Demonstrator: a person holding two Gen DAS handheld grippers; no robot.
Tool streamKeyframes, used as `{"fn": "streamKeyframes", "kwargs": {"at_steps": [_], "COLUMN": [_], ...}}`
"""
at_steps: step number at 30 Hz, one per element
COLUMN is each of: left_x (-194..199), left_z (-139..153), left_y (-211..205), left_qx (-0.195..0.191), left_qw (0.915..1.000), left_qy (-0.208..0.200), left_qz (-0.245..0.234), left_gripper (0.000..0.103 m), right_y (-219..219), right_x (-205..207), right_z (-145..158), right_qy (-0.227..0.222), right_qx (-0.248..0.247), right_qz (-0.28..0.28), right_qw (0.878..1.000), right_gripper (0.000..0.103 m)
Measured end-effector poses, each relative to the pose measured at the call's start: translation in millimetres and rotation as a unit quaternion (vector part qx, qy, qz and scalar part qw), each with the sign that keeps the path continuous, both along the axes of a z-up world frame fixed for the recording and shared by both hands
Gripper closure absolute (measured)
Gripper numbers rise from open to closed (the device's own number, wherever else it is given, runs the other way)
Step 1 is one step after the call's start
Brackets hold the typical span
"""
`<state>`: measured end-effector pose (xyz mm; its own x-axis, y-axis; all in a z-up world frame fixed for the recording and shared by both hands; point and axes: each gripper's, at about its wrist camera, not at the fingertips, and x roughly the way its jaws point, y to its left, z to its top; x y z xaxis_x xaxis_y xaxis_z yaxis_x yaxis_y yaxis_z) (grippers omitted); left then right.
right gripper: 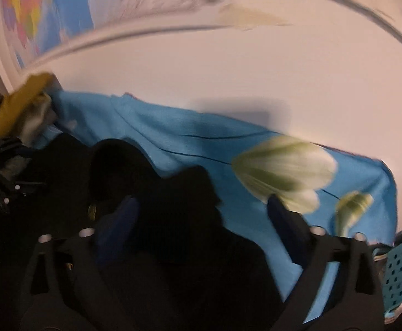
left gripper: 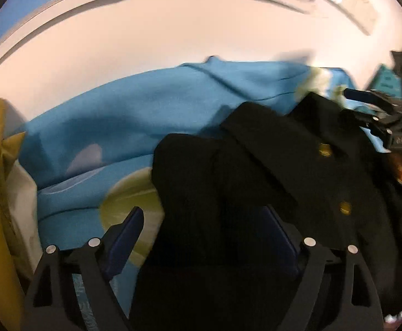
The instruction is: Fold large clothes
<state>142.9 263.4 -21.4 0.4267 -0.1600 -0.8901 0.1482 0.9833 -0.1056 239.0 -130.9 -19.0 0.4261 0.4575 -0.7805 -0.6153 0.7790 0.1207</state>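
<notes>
A black jacket [left gripper: 269, 171] with gold buttons [left gripper: 344, 207] lay bunched on the blue flowered bedsheet [left gripper: 134, 115], near the white wall [left gripper: 173, 33]. The left tongs [left gripper: 203, 229] and right tongs [right gripper: 201, 215] each stood apart, black cloth lying between their fingers.

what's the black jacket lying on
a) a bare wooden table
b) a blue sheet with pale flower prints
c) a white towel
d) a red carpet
b: the black jacket with gold buttons lies across a blue sheet printed with pale white-green flowers, seen in both wrist views.
</notes>
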Motion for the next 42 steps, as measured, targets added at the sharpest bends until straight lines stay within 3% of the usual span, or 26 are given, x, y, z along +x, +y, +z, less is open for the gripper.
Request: {"fn": "streamKeyframes", "kwargs": {"at_steps": [3, 6, 7, 8, 9, 10, 11, 15, 17, 19, 21, 23, 24, 26, 27, 28, 29, 30, 33, 37, 42], "left_x": [0.6, 13.7, 10.8, 11.1, 11.9, 11.3, 13.4, 6.5, 2.7, 7.0, 16.4, 17.6, 18.5, 13.5, 9.2, 3.3, -2.3, -12.8, -39.9, -80.2, -117.4], "left_z": [-3.6, -22.0, -20.7, -21.9, -20.5, -17.6, -13.3, 28.2, 51.3, 54.7, 37.6, 15.4, 2.3, -8.7, -7.2, -2.8, 2.1, 11.8, 33.4, 52.2, 47.9], "left_y": [-8.6, -18.5, -23.7, -26.8, -27.4, -24.2, -21.0, -14.2, -11.6, -9.0, -6.7, -1.2, -5.1, -8.6, -8.6, -9.4, -10.9, -13.9, -27.3, -45.2, -65.1], "left_qx": [-0.007, 0.01, 0.029, 0.043, 0.052, 0.044, 0.041, 0.027, 0.032, 0.027, 0.024, 0.087, 0.122, 0.135, 0.13, 0.132, 0.138, 0.142, 0.151, 0.123, 0.081], "left_qw": [0.9996, 0.9991, 0.9993, 0.9989, 0.9987, 0.999, 0.999, 0.9952, 0.9898, 0.9887, 0.9908, 0.9881, 0.9848, 0.9839, 0.9841, 0.9828, 0.9812, 0.9792, 0.9745, 0.9769, 0.9842], "left_qy": [0.02, 0.037, 0.015, 0.005, -0.002, -0.003, -0.007, -0.073, -0.115, -0.121, -0.09, -0.067, -0.056, -0.043, -0.047, -0.058, -0.069, -0.091, -0.135, -0.168, -0.158], "left_qz": [-0.019, -0.02, -0.021, -0.018, -0.005, 0.005, 0.018, 0.059, 0.078, 0.085, 0.098, 0.107, 0.111, 0.109, 0.112, 0.115, 0.116, 0.114, 0.095, 0.046, -0.003], "left_gripper": [0.016, 0.018, 0.024, 0.047, 0.069, 0.08, 0.099, 0.099, 0.099, 0.098, 0.092, 0.083, 0.076, 0.066, 0.054, 0.048, 0.035, 0.028, 0.028, 0.022, 0.021], "right_y": [-8.2, 0.4, 3.9, 8.4, 11.7, 16.6, 22.3, 29.9, 34.8, 38.1, 46.5, 51.7, 49.4, 37.0, 25.8, 6.7, -9.8, -28.2, -76.3, -106.1, -133.9], "right_x": [5.2, -1.0, -3.7, -7.6, -11.1, -16.3, -20.8, -23.8, -17.0, -4.0, 9.1, 14.6, 13.6, 2.3, -5.2, -18.1, -29.9, -44.1, -86.7, -155.2, -230.7], "right_z": [-19.6, -37.7, -39.6, -39.0, -36.2, -29.4, -21.8, 30.9, 36.4, 25.5, 1.3, -25.9, -28.5, -15.8, -4.4, 13.8, 27.1, 39.3, 52.3, 31.0, -2.8], "right_qy": [0.054, 0.062, 0.052, 0.044, 0.042, 0.025, 0.001, -0.08, -0.095, -0.089, -0.07, -0.066, -0.067, -0.081, -0.09, -0.104, -0.114, -0.114, -0.088, -0.06, -0.031], "right_qx": [-0.017, -0.039, -0.047, -0.047, -0.039, -0.044, -0.056, -0.037, -0.046, -0.06, -0.091, -0.151, -0.163, -0.141, -0.129, -0.113, -0.094, -0.066, -0.027, -0.048, -0.08], "right_qz": [0.015, 0.033, 0.038, 0.051, 0.065, 0.073, 0.076, 0.063, 0.049, 0.028, 0.003, -0.031, -0.041, -0.04, -0.044, -0.058, -0.065, -0.061, -0.057, -0.053, -0.074], "right_qw": [0.998, 0.997, 0.997, 0.997, 0.996, 0.996, 0.996, 0.994, 0.993, 0.994, 0.993, 0.986, 0.984, 0.986, 0.987, 0.986, 0.987, 0.989, 0.994, 0.996, 0.994], "right_gripper": [0.006, 0.013, 0.035, 0.06, 0.075, 0.085, 0.087, 0.089, 0.089, 0.087, 0.075, 0.038, 0.032, 0.031, 0.026, 0.012, 0.008, 0.008, 0.008, 0.008, 0.008]}}
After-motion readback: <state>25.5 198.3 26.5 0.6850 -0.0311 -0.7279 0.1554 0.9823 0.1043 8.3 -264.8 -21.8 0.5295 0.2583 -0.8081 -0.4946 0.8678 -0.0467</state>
